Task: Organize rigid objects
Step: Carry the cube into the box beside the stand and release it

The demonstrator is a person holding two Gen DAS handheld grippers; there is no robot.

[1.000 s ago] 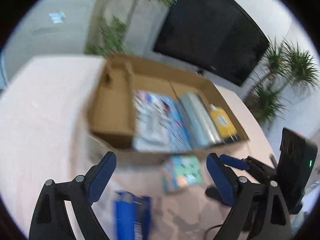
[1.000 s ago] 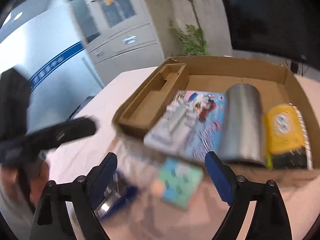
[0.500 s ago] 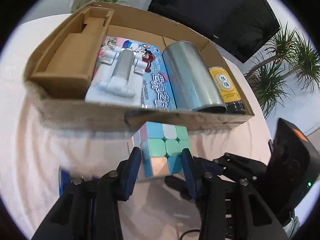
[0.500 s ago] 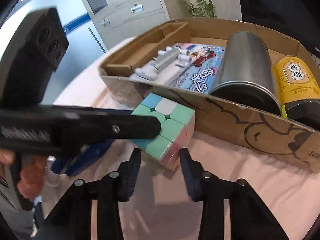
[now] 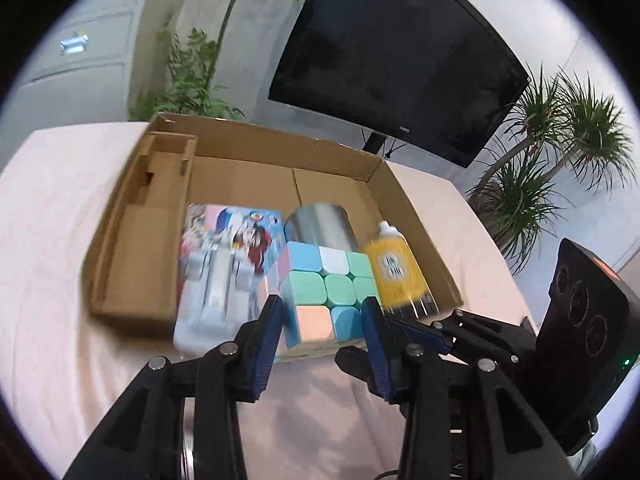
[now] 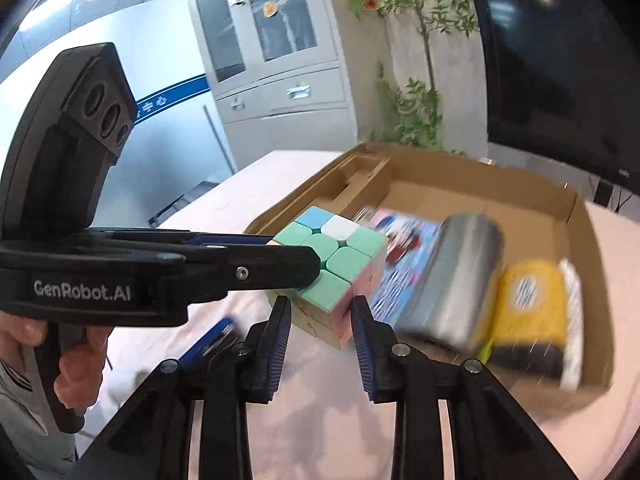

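Observation:
A pastel puzzle cube (image 5: 328, 292) hangs just above the pink table, in front of the open cardboard box (image 5: 240, 184). My left gripper (image 5: 324, 316) is shut on it, blue pads pressed on its two sides. In the right wrist view the cube (image 6: 340, 256) sits with its lower corner between the pads of my right gripper (image 6: 320, 316), whose jaws are closing and touch it on both sides. The left gripper's fingers (image 6: 280, 270) reach the cube from the left there. The right gripper's fingers (image 5: 424, 336) come in from the right in the left wrist view.
The box holds a cartoon-printed pack (image 5: 224, 264), a steel cylinder (image 5: 320, 224) and a yellow bottle (image 5: 396, 276); its left channel (image 5: 160, 208) holds nothing. A blue item (image 6: 212, 340) lies on the table near a hand (image 6: 72, 364). A dark screen (image 5: 400, 60) and plants stand behind.
Both grippers went from wide open to closed around the cube. Since half a second ago the cube has risen off the table, and now stands in front of the box's contents.

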